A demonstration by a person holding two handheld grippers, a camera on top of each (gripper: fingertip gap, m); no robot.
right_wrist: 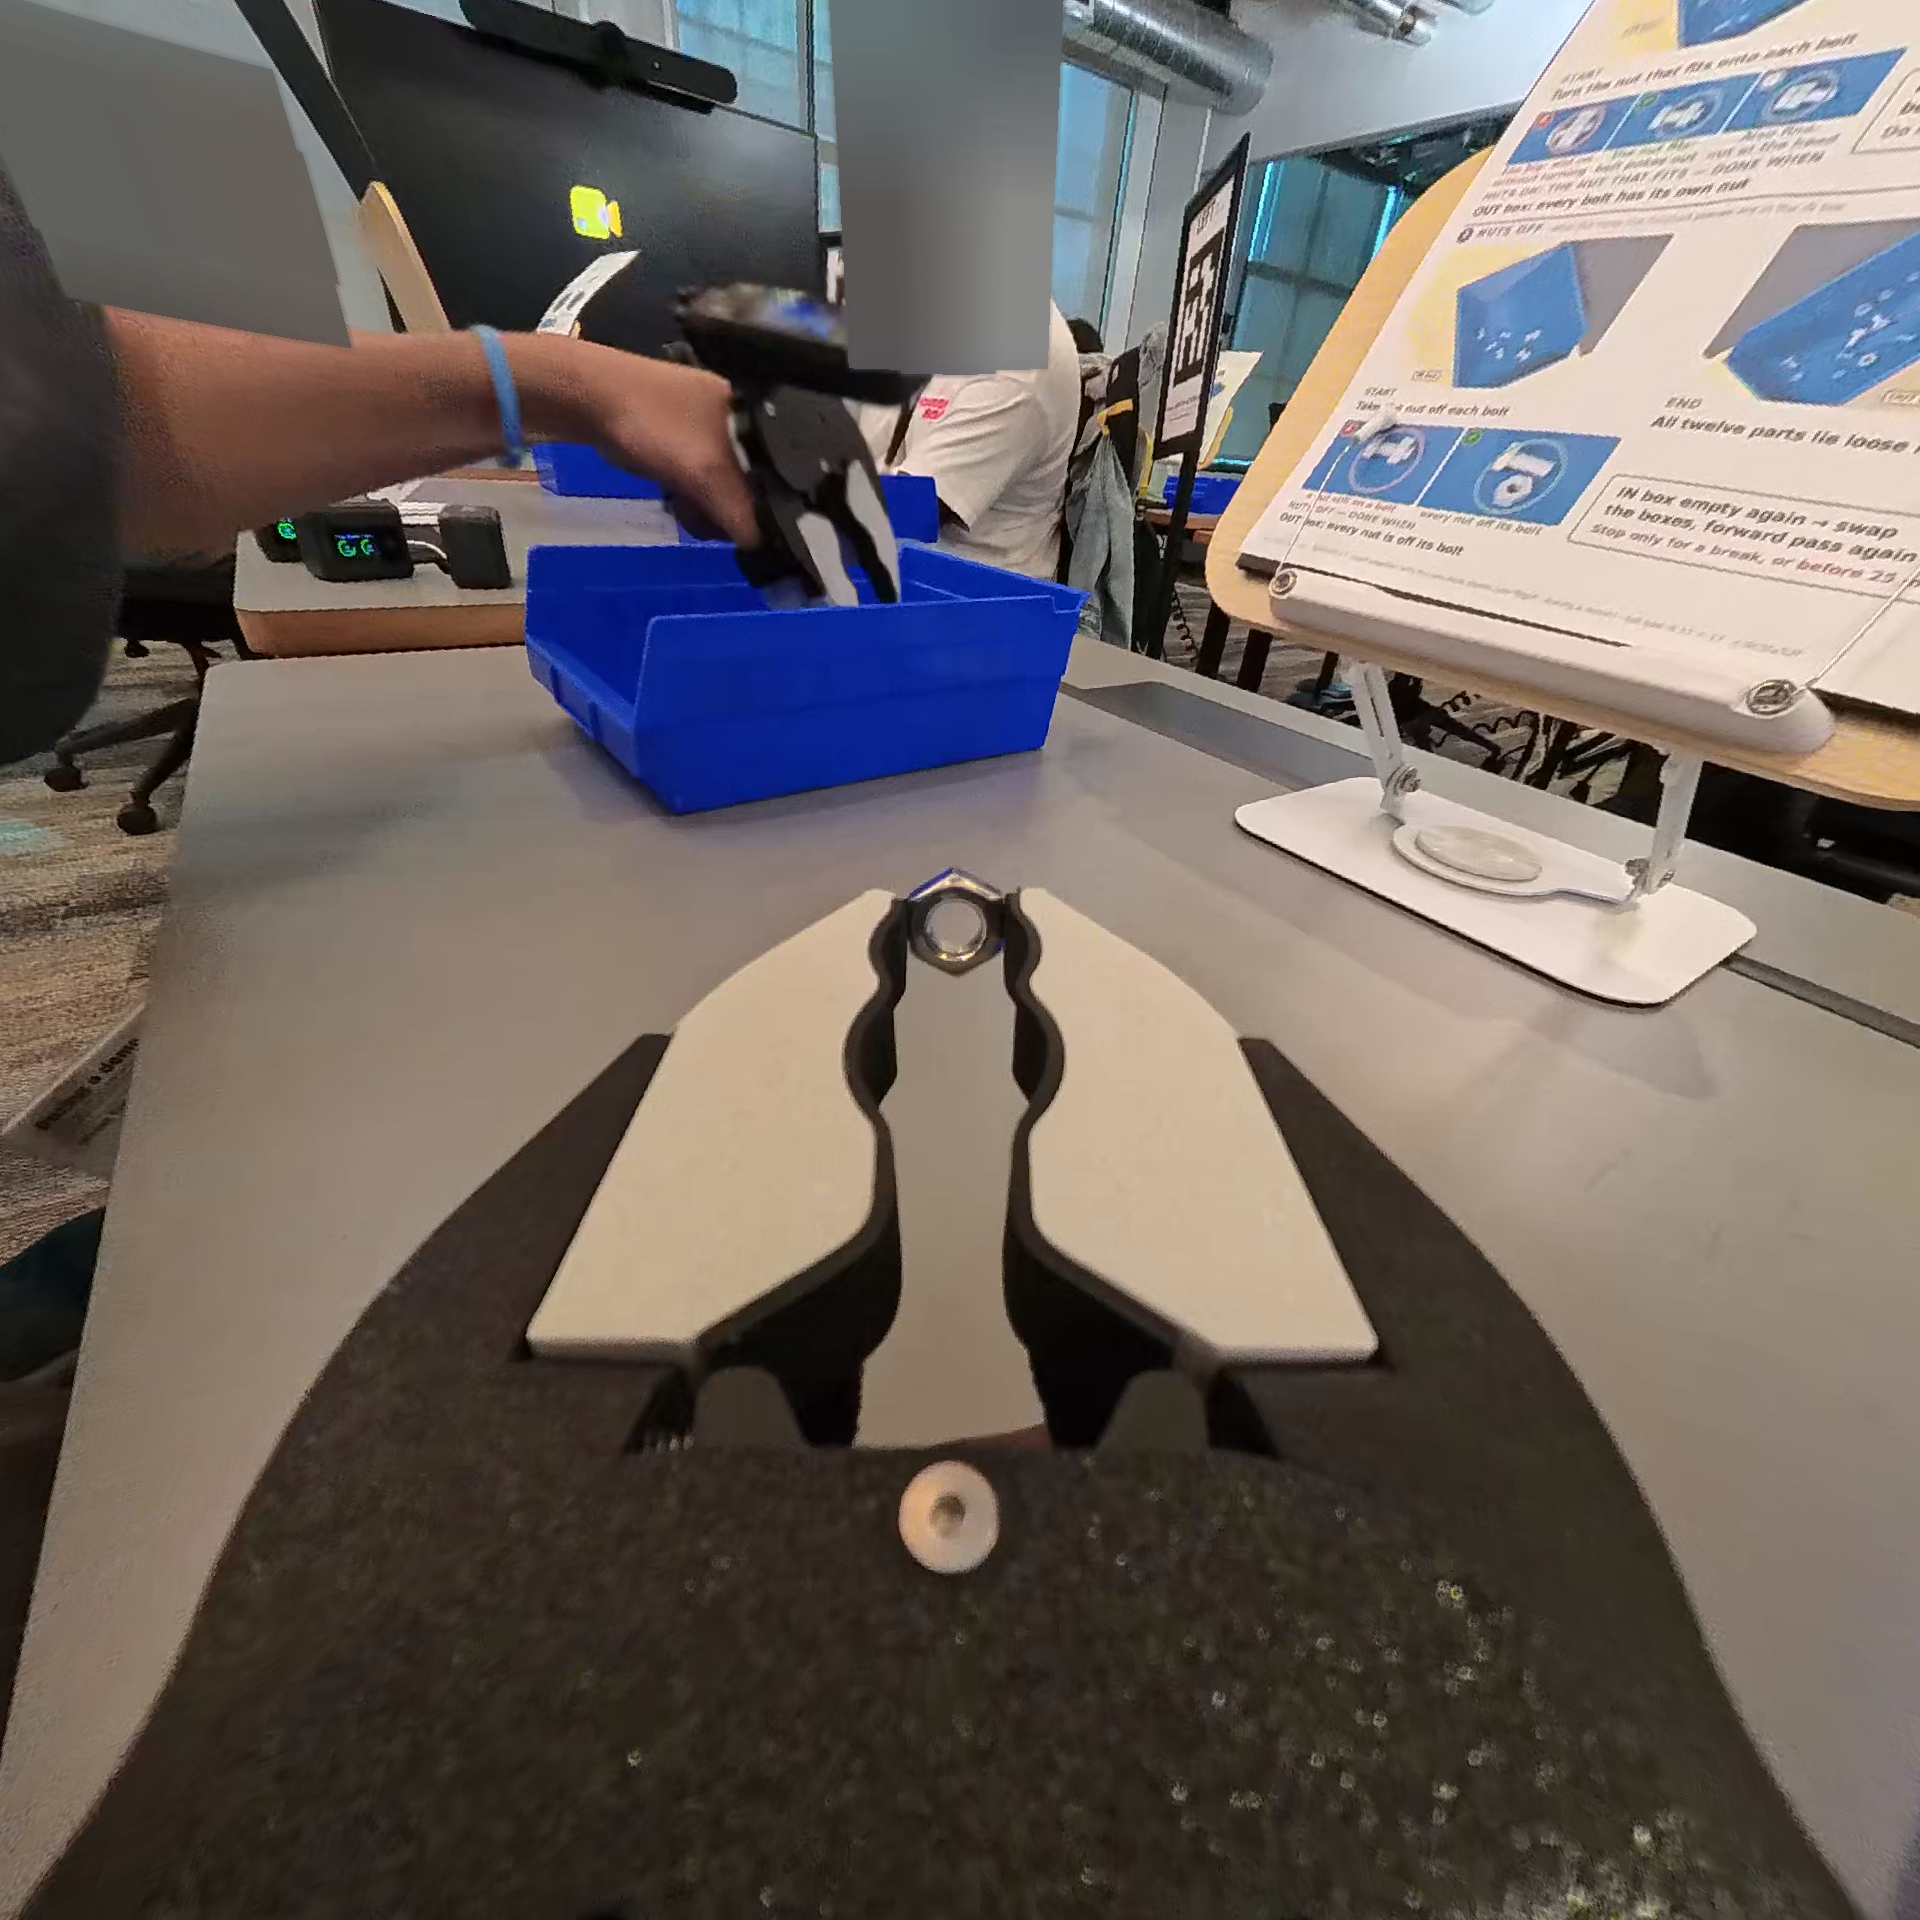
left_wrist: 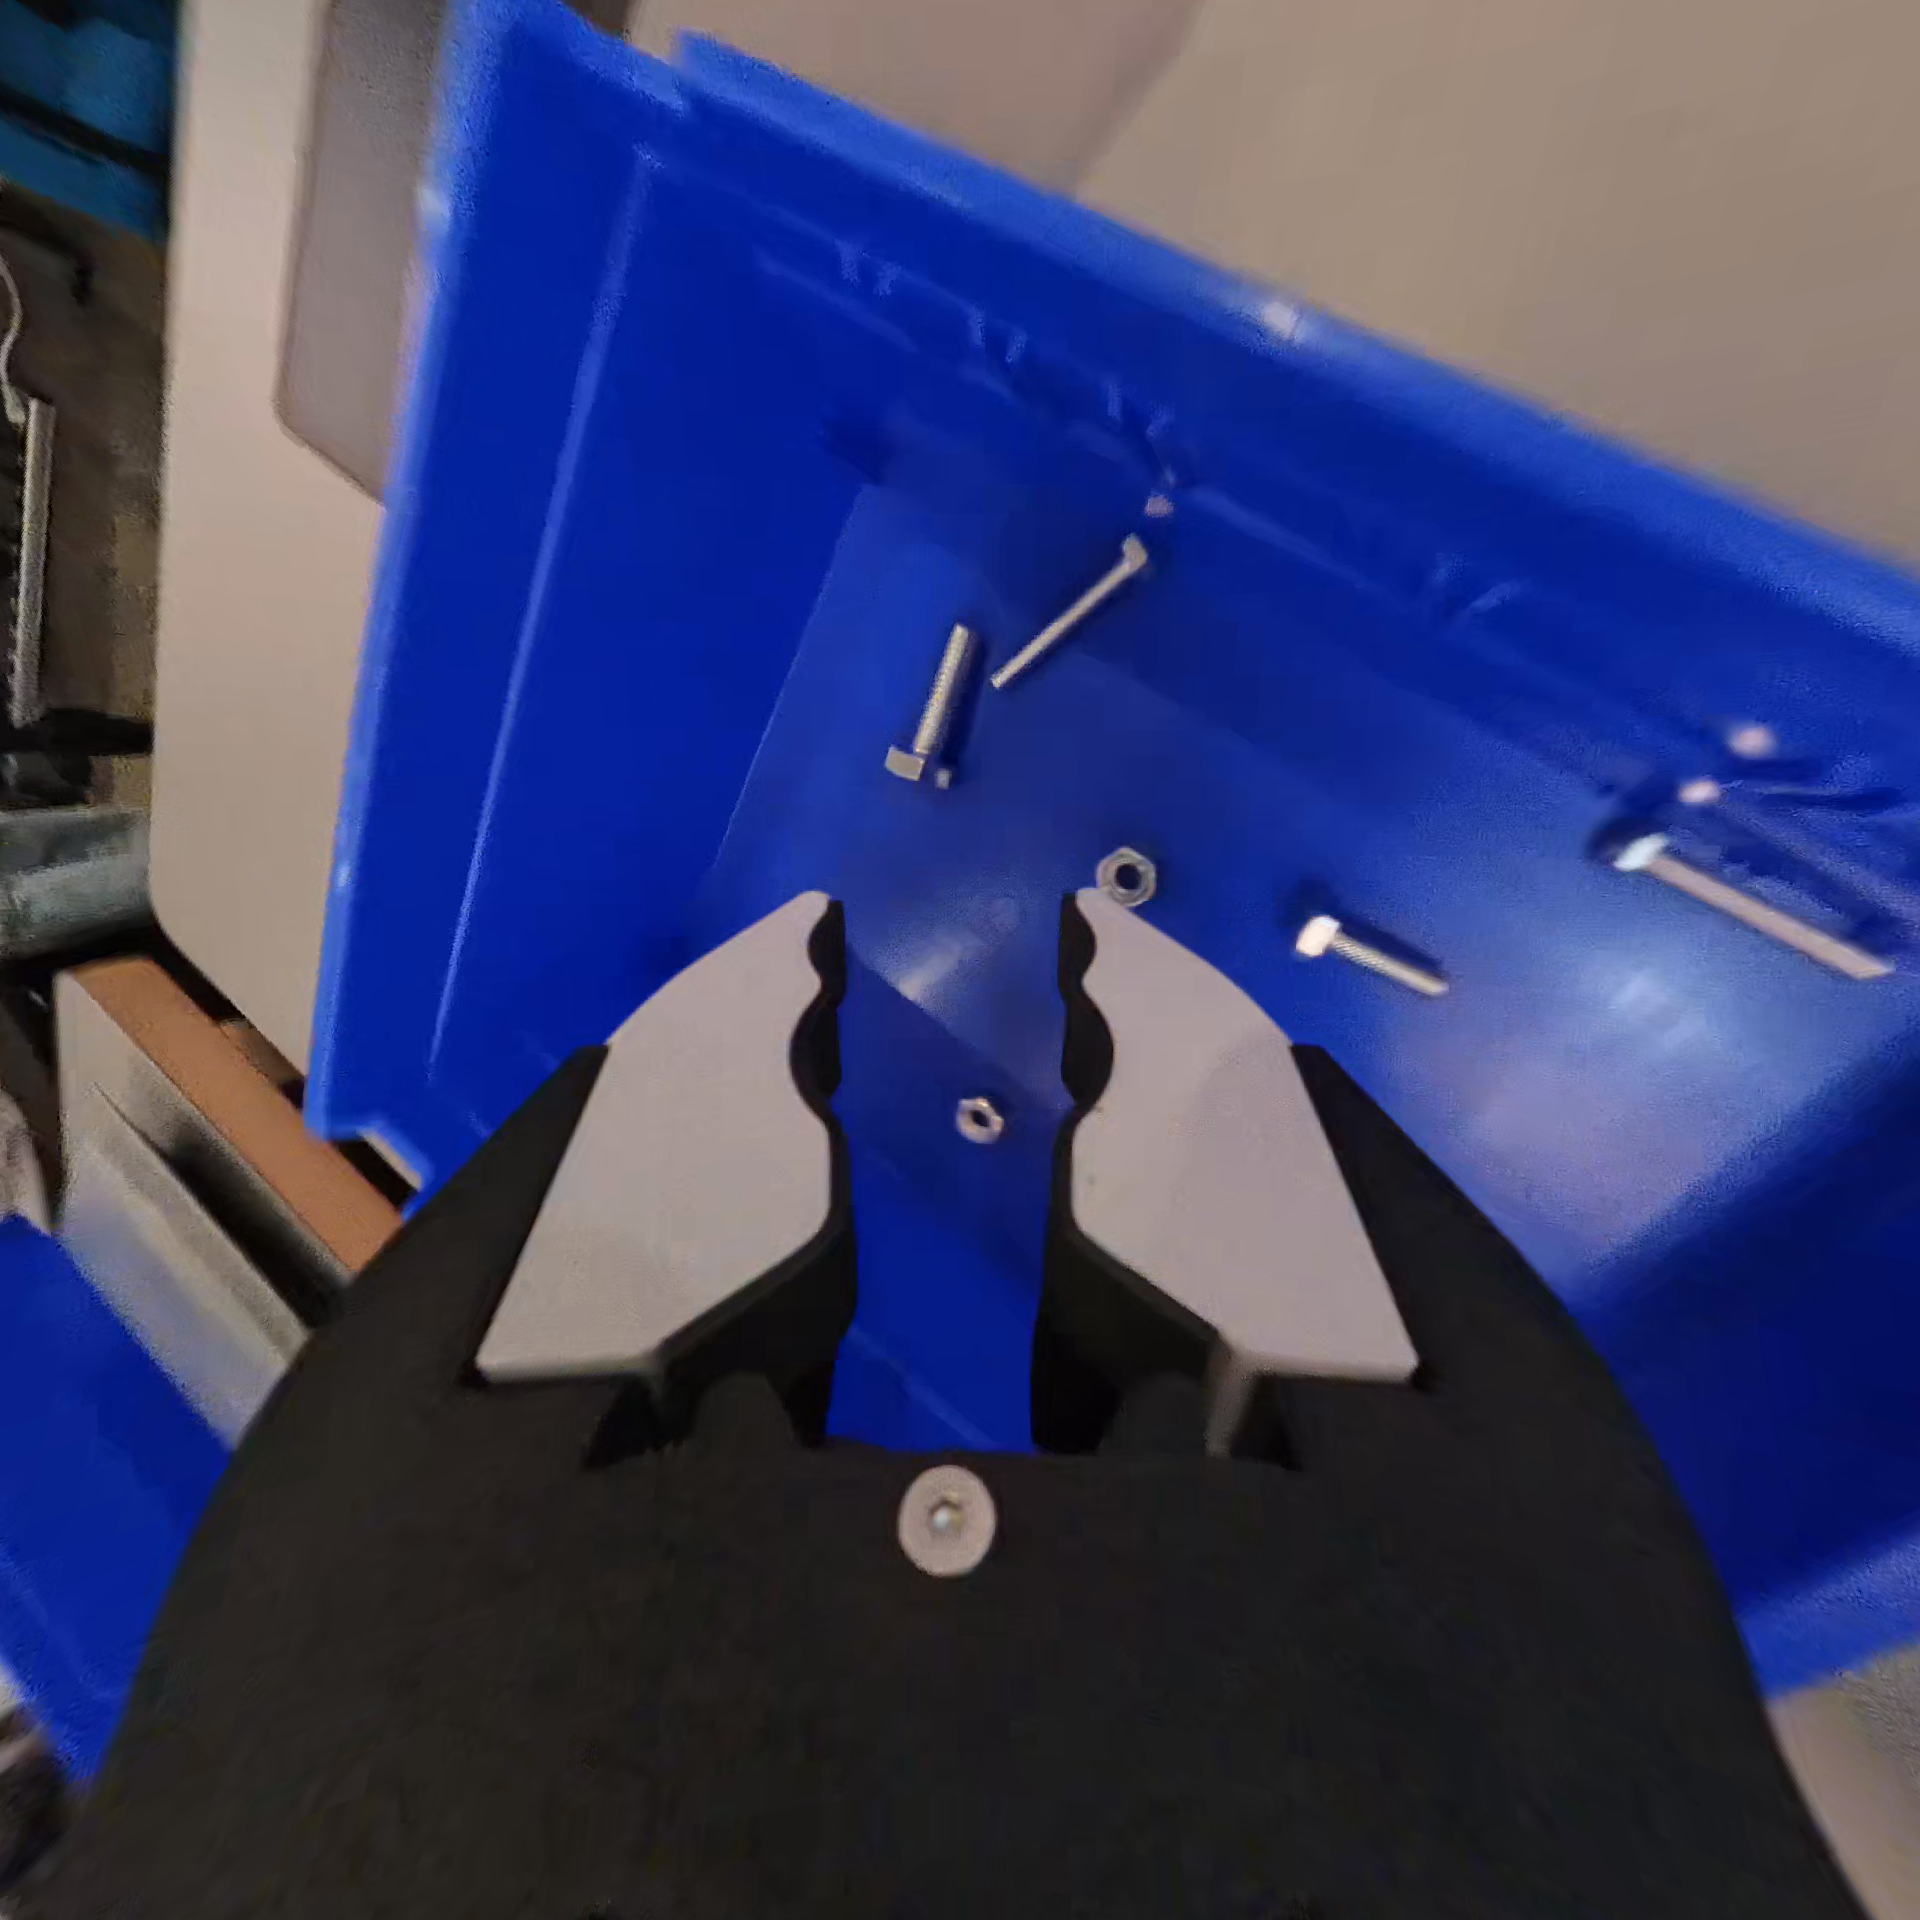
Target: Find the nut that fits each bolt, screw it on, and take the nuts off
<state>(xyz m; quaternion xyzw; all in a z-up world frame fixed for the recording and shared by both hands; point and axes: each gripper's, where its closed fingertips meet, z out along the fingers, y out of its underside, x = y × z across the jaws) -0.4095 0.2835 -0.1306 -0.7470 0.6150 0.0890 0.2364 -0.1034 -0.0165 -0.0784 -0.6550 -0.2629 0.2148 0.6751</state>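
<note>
Steel nut (right_wrist: 950,928) pinched between right jaws' tips

Grey table (right_wrist: 520,935) up front, dark wall screen (right_wrist: 582,208) behind, tall windows (right_wrist: 1091,187), patterned carpet (right_wrist: 73,883) below.

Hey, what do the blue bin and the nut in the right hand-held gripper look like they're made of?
Blue bin: likely moulded plastic, with uniform saturated colour, a soft sheen and ribbed walls. Nut, clamped in the right hand-held gripper: apparently bare steel or similar metal, silvery-grey with bright reflections on its hexagonal faces.
</note>
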